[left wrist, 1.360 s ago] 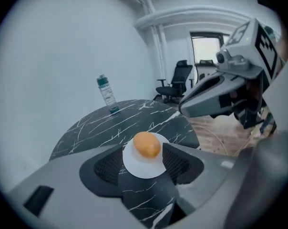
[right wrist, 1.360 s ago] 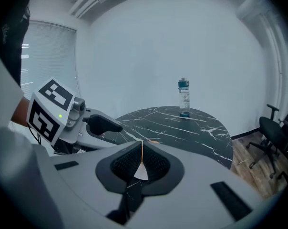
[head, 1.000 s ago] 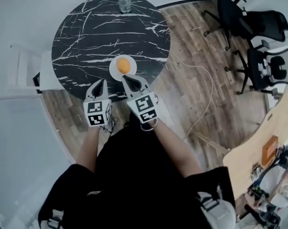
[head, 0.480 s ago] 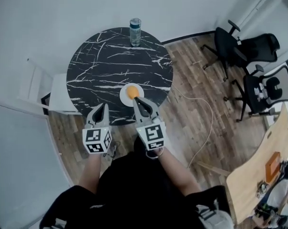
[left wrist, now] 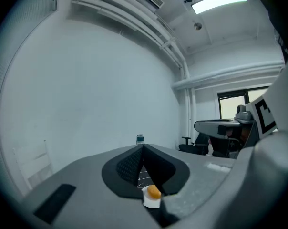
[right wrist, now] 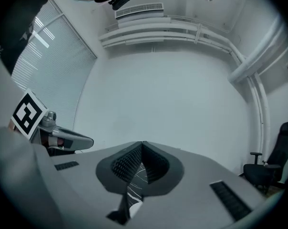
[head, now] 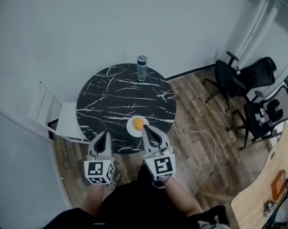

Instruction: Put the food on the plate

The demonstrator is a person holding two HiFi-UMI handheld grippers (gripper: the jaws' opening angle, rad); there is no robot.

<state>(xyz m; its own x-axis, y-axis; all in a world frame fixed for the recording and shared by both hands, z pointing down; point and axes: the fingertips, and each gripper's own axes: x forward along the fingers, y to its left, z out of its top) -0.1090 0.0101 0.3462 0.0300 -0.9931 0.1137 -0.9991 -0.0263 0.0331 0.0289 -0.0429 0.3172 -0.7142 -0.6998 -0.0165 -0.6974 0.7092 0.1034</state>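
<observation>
From the head we look steeply down from high above the round table (head: 110,104). The cameras on the left gripper (head: 105,134) and right gripper (head: 145,128) sit close behind their jaws, facing almost level toward the far wall (head: 110,27). The bottle (head: 142,68) and plate (head: 131,128) show both overhead and in the left gripper view; the right gripper view catches only a sliver of table.
</observation>
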